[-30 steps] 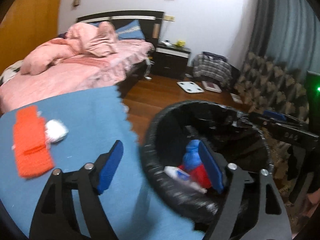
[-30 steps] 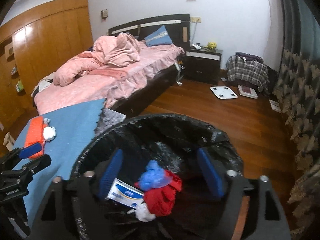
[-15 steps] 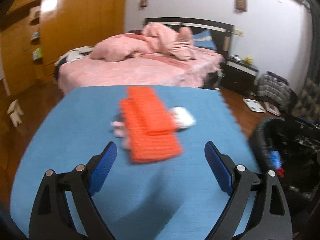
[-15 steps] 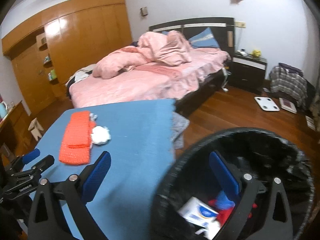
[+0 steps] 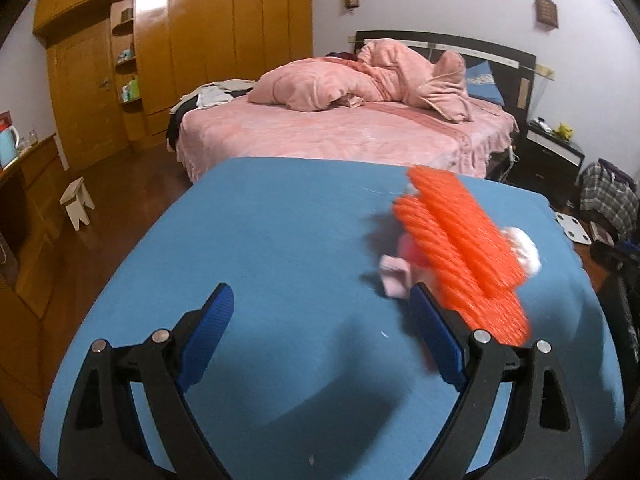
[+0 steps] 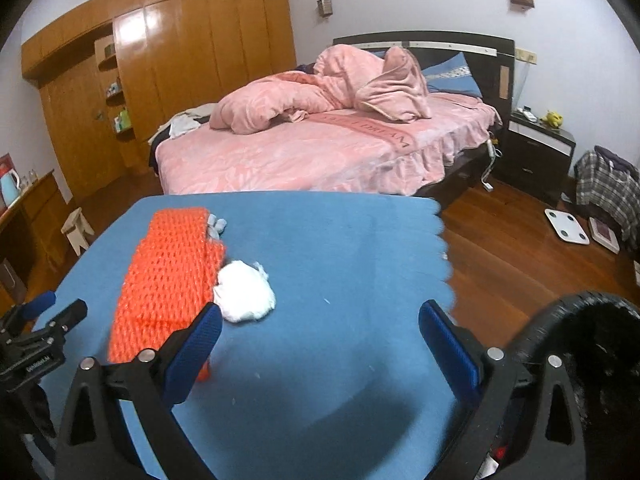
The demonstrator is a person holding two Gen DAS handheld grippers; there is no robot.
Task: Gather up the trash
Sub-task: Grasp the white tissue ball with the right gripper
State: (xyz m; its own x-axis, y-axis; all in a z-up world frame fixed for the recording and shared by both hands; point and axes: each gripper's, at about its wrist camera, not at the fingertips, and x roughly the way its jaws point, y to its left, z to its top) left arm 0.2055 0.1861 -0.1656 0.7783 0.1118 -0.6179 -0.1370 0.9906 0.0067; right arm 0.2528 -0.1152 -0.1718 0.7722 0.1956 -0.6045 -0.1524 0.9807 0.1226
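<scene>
An orange knitted net (image 5: 464,248) (image 6: 172,276) lies on the blue mat (image 5: 280,248) (image 6: 340,248). A white crumpled tissue (image 6: 245,292) (image 5: 524,248) touches its right side. A pale pink scrap (image 5: 396,274) lies at its left side; a small grey scrap (image 6: 216,225) lies at its far end. My left gripper (image 5: 320,336) is open and empty, low over the mat, the net by its right finger. My right gripper (image 6: 320,344) is open and empty, the tissue just ahead of its left finger. My left gripper also shows in the right wrist view (image 6: 44,316).
A black-lined trash bin (image 6: 576,344) stands at the mat's right edge, over the wooden floor. A pink bed (image 6: 320,148) lies behind the mat. A small white stool (image 5: 78,204), a wardrobe (image 5: 180,60), a nightstand (image 6: 540,152) and a floor scale (image 6: 566,226) stand around.
Both grippers have swung left, away from the bin and over the blue mat. The net and tissue now lie near the fingers. Both stayed open.
</scene>
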